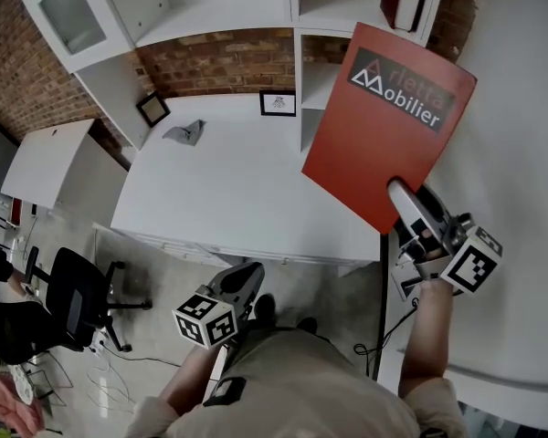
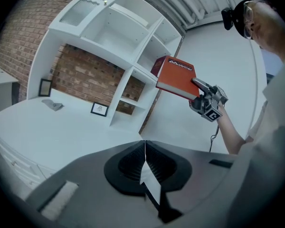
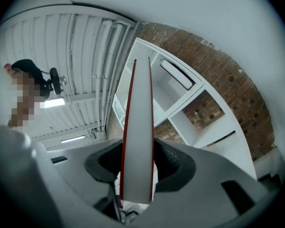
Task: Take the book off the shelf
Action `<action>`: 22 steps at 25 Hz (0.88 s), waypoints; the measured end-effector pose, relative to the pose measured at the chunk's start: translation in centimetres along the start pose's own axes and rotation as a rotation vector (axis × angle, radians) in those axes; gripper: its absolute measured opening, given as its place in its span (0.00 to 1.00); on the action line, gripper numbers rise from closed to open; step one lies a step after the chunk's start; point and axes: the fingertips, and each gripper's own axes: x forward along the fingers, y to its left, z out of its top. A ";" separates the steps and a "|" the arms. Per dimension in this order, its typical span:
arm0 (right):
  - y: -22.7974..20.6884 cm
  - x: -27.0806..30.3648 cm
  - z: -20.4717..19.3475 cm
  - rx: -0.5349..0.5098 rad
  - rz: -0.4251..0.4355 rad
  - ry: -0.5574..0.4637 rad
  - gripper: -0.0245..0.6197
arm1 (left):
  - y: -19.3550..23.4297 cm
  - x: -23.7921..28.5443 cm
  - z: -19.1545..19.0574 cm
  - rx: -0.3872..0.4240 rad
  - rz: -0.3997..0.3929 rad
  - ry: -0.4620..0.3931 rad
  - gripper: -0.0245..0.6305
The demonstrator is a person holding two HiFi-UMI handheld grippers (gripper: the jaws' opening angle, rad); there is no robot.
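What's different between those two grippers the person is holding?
The right gripper clamps a red book; the left gripper holds nothing, jaws together. The right gripper is out by the shelf; the left gripper sits near the person's waist. Both carry a marker cube.

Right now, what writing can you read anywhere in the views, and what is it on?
"Mobilier": white print on the cover of the red book, held in the right gripper; also legible in the left gripper view.
"Arietta": fainter line above it, beside a triangle logo; this reading is less sure.
Two framed pictures on the white desk: too small to read.
Marker cubes: square patterns only, no letters.
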 end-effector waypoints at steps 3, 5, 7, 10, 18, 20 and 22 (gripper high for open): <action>-0.1 0.9 -1.6 0.061 0.013 0.032 0.29 | 0.9 -0.4 0.6 -0.010 0.011 -0.012 0.05; 0.1 1.2 -2.3 0.098 0.015 0.050 0.29 | 1.3 -0.8 1.0 -0.021 0.022 -0.012 0.05; 0.1 2.2 -3.9 0.123 0.007 0.075 0.29 | 2.4 -1.3 1.0 -0.030 0.023 -0.010 0.05; 0.0 4.1 -6.9 0.158 -0.011 0.116 0.29 | 4.6 -1.9 1.0 -0.037 0.015 -0.013 0.05; -0.7 7.7 -13.6 0.311 -0.035 0.219 0.29 | 9.0 -2.3 1.9 -0.060 0.014 -0.020 0.05; -0.7 8.4 -15.3 0.369 -0.031 0.232 0.29 | 9.8 -2.4 1.6 -0.068 0.015 -0.016 0.05; -1.0 8.8 -16.9 0.424 -0.032 0.244 0.29 | 10.5 -2.4 1.3 -0.068 0.017 -0.007 0.05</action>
